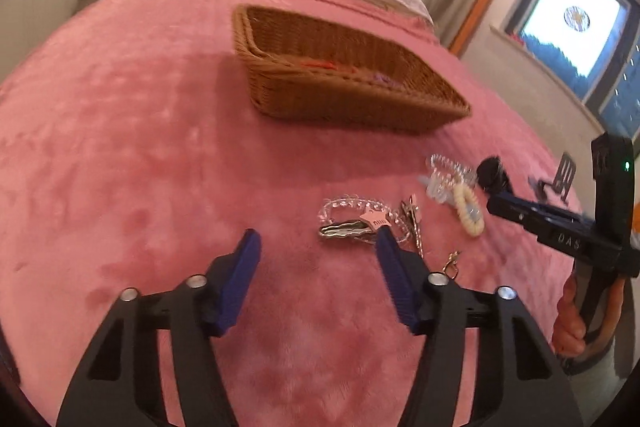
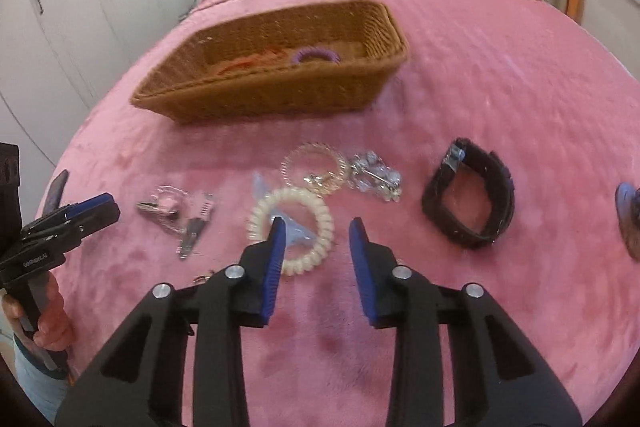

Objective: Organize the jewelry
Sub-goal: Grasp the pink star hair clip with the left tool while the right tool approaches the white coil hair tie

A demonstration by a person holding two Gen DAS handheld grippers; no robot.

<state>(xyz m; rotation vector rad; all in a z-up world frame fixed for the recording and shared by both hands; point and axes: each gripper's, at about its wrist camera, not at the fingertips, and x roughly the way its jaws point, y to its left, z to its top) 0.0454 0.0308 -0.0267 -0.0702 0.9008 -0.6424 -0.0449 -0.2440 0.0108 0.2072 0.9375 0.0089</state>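
While both of our grippers hang over the pink plush bedspread (image 2: 500, 75), the jewelry lies scattered between them and the brown woven wicker basket (image 2: 280, 95) at the far side, which already holds a purple coil ring (image 2: 316, 57) and something red. Our left gripper (image 1: 318, 247) stands wide and empty, its right finger just beside the silver hair clips with a pink star tag (image 1: 352, 225). Our right gripper (image 2: 318, 233) is partly open and empty, its left finger overlapping the cream spiral hair tie (image 2: 316, 215), which lies over a pale blue clip (image 2: 296, 233). Farther off sit a clear spiral band (image 2: 314, 167), a silver crystal brooch (image 2: 376, 175) touching it, and, to the right, a black leather cuff (image 2: 468, 203). We judge the risks to be these: closing on the cream tie could snag the blue clip beneath and drop it midway; the left finger could push the clips into the soft pile rather than pinch them; tangled pieces might lift together.
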